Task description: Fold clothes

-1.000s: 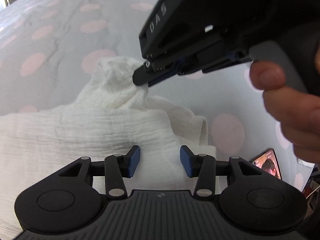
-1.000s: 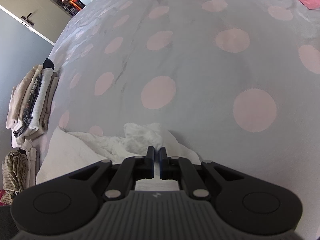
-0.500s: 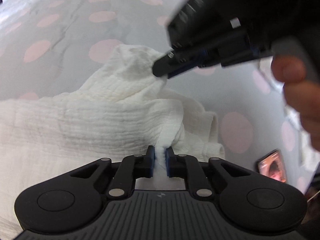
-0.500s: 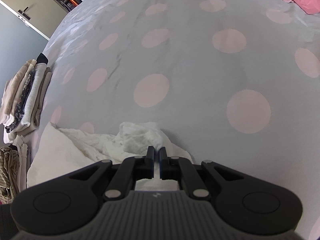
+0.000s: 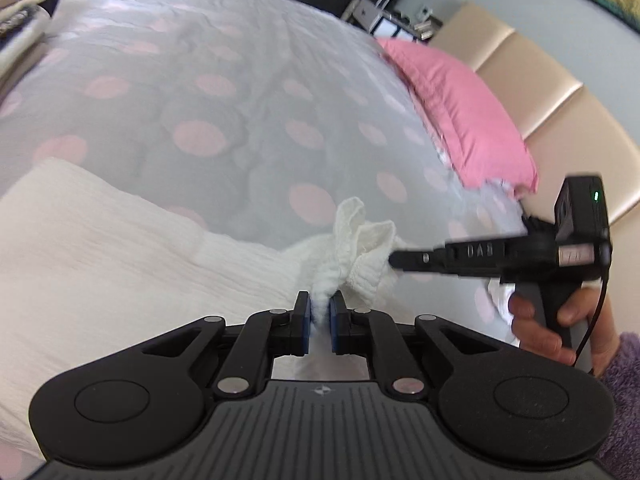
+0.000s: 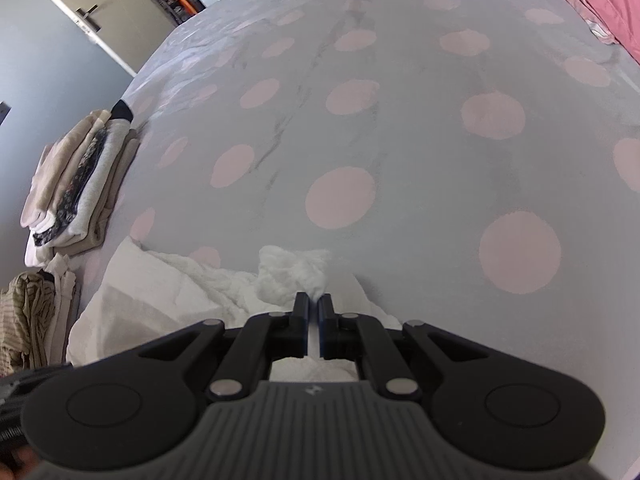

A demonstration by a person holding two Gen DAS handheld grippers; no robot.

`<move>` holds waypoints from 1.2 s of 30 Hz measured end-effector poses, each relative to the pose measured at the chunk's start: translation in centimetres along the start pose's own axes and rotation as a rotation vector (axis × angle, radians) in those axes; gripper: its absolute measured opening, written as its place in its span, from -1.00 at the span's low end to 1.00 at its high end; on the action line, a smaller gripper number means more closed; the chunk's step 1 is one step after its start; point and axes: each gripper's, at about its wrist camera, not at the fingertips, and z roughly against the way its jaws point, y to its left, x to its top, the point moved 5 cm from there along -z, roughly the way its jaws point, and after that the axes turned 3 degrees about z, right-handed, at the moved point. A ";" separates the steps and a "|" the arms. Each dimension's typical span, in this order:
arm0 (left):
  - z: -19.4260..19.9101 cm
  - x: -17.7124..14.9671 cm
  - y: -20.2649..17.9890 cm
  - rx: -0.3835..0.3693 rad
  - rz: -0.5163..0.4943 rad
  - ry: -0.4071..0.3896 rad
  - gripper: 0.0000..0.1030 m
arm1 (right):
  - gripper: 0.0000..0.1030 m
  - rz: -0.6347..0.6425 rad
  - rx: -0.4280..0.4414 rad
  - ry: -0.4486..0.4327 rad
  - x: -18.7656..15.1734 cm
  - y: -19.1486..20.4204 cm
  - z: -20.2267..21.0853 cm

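White cloth (image 5: 120,248) bunched in both tools (pinched edges hidden).

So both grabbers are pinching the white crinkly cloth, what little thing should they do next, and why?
Probably draw the two apart to stretch the edge flat. The left gripper and the right gripper each pinch the white crinkled cloth close together, so it bunches between them, while the rest lies rumpled on the grey duvet with pink dots. A taut edge should fold more neatly.
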 end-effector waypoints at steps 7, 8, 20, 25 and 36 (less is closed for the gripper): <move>1.8 1.9 0.4 -0.068 0.029 -0.071 -0.86 | -0.90 0.261 0.043 0.078 -3.0 3.7 -0.5; 2.0 2.0 0.3 -0.074 0.028 -0.077 -0.86 | -0.90 0.297 0.039 0.096 -3.6 4.1 -0.9; -0.7 2.8 -2.6 -0.123 0.016 -0.069 -0.86 | -0.95 0.465 -0.060 0.240 -7.7 4.5 -4.0; -1.2 3.0 -2.7 -0.126 0.015 -0.075 -0.86 | -0.64 0.309 -0.060 0.096 -4.9 1.6 -0.5; -0.9 3.5 0.7 -0.063 0.054 -0.076 -0.86 | -0.01 0.179 0.003 0.052 -2.1 1.4 -1.6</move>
